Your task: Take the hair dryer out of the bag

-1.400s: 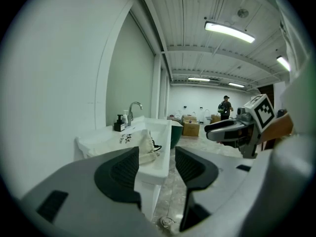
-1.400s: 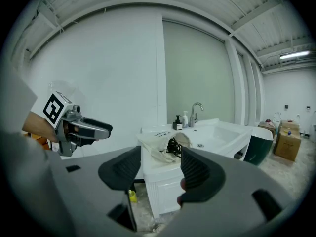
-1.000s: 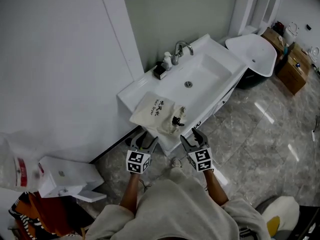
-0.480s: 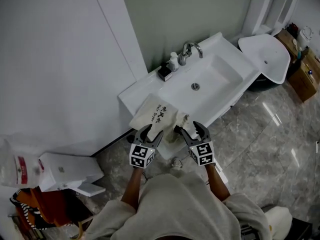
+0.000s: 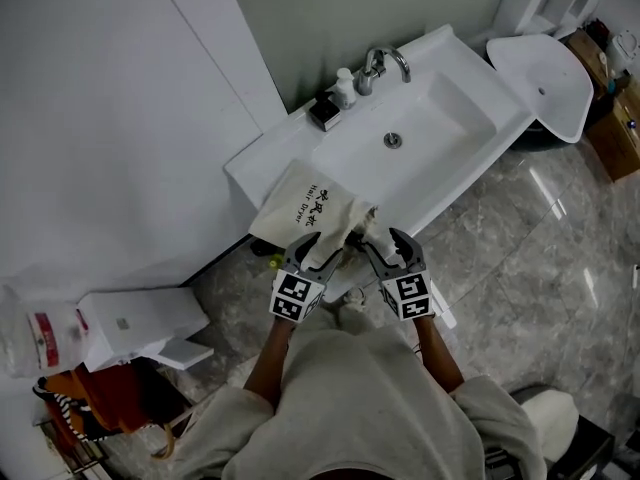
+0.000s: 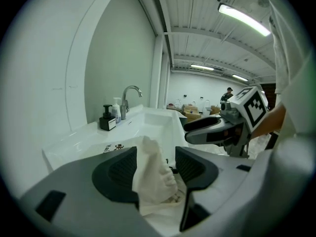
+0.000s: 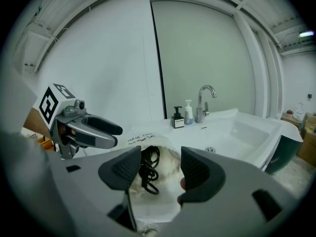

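A cream cloth bag (image 5: pixel 303 204) with black print lies on the white counter (image 5: pixel 262 164) left of the basin, its gathered mouth toward me. Coiled black cord (image 7: pixel 147 171) shows inside that mouth; the dryer's body is hidden. My left gripper (image 5: pixel 308 255) stands at the mouth's left side, open, with the bag's ruffled edge (image 6: pixel 154 179) loose between its jaws. My right gripper (image 5: pixel 392 251) stands at the mouth's right side, open, with the cord and the bag's opening (image 7: pixel 159 204) between its jaws. Each gripper shows in the other's view: right gripper (image 6: pixel 210 131), left gripper (image 7: pixel 93 130).
The sink basin (image 5: pixel 432 128) with a chrome faucet (image 5: pixel 384 62), a black soap dispenser (image 5: pixel 325 114) and a small white bottle (image 5: pixel 343 85) lies beyond the bag. A white wall rises left. On the floor stand a white box (image 5: pixel 130 323), a white tub (image 5: pixel 545 68) and cardboard boxes (image 5: pixel 615 118).
Both grippers have moved forward and down from the counter's front edge to either side of the bag's mouth. The bag lies as before.
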{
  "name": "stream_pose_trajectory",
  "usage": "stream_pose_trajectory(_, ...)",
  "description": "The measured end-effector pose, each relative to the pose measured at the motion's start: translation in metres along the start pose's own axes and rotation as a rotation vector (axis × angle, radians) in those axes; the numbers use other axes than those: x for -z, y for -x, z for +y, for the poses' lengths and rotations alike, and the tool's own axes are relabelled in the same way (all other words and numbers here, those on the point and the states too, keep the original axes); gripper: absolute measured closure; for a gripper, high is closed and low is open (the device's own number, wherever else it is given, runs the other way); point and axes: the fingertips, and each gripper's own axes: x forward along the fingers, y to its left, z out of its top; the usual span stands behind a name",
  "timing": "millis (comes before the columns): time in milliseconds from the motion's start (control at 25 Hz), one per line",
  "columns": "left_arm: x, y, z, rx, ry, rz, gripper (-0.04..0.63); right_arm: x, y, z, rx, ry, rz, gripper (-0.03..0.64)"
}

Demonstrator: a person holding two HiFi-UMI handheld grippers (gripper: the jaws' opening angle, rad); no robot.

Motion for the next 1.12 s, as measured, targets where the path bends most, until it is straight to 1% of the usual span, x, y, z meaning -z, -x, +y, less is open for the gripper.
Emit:
stream_pose_trajectory(200, 0.005, -0.023, -0.011, 0.053, -0.03, 0.038, 0.373, 0.018, 0.003, -0.009, 0.029, -0.024, 0.03, 0.382)
stream_pose_trajectory(440, 0.013, -0.05, -0.014, 0.095, -0.08, 0.111, 0.373, 0.031, 0.01, -0.026, 0.104, -0.067, 0.048, 0.382)
stream_pose_trajectory(600, 0.024, -0.065, -0.009, 0.135, -0.133, 0.167, 0.376, 0.037, 0.007, -0.03, 0.148, -0.087, 0.061, 0.382)
stream_pose_trajectory(720, 0.028, -0.067, -0.006, 0.183, -0.152, 0.177, 0.424, 0.041, 0.004, -0.027, 0.179, -0.116, 0.072, 0.382)
stream_pose_trajectory(800, 0.027, -0.064, -0.003, 0.207, -0.142, 0.183, 0.483, 0.041, 0.0, -0.02, 0.187, -0.123, 0.083, 0.382)
stream_pose_trajectory(840, 0.025, -0.061, -0.001, 0.216, -0.137, 0.183, 0.526, 0.042, -0.003, -0.016, 0.187, -0.125, 0.089, 0.38)
stream_pose_trajectory(880, 0.024, -0.059, 0.001, 0.224, -0.134, 0.18, 0.542, 0.042, -0.006, -0.011, 0.185, -0.125, 0.094, 0.38)
stream_pose_trajectory(1000, 0.019, -0.053, 0.011, 0.247, -0.113, 0.162, 0.557, 0.04, -0.017, 0.002, 0.167, -0.116, 0.11, 0.377)
stream_pose_trajectory(1120, 0.013, -0.042, 0.023, 0.255, -0.095, 0.138, 0.56, 0.036, -0.032, 0.015, 0.123, -0.072, 0.133, 0.362)
